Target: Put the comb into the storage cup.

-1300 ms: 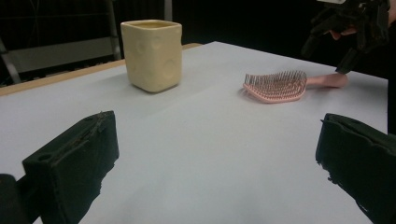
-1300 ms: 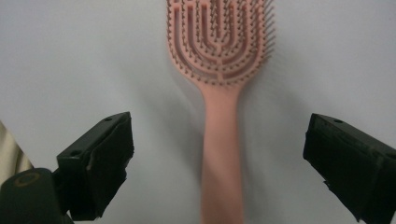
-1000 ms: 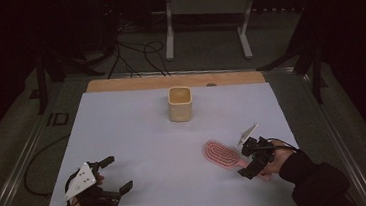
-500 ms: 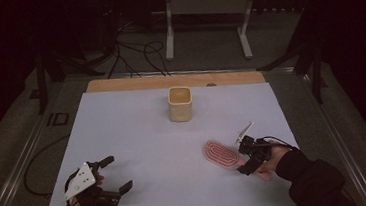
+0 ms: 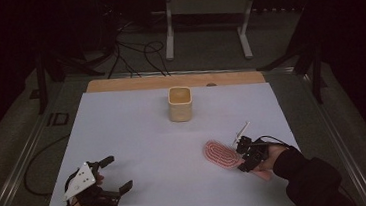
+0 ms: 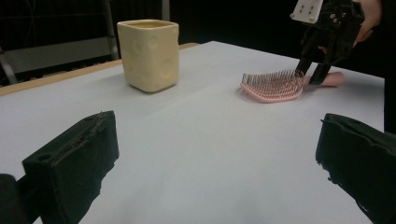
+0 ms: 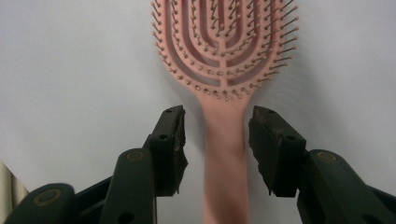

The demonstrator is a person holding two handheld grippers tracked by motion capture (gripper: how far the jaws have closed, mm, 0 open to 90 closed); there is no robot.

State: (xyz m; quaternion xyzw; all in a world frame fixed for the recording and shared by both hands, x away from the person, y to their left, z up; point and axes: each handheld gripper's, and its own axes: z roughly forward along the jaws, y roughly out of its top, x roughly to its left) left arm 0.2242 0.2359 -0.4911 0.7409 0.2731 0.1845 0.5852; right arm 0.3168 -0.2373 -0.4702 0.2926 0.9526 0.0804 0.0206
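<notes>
Down over the brush handle went the right gripper (image 7: 216, 140), its jaws just closing in from wide, a pad on each side of the handle with slim gaps left, not yet clamped. One pink plastic hairbrush (image 5: 221, 153), oval and bristly, lay bristles-up on the white table (image 5: 139, 137) near its right edge. One cream, dimpled, squarish cup (image 5: 180, 103) stood farther back. The left gripper (image 5: 111, 175) rested with jaws spread, holding nothing.

Dark room, white table (image 5: 140, 152), metal stand (image 5: 206, 10), floor cables (image 5: 139, 51)
</notes>
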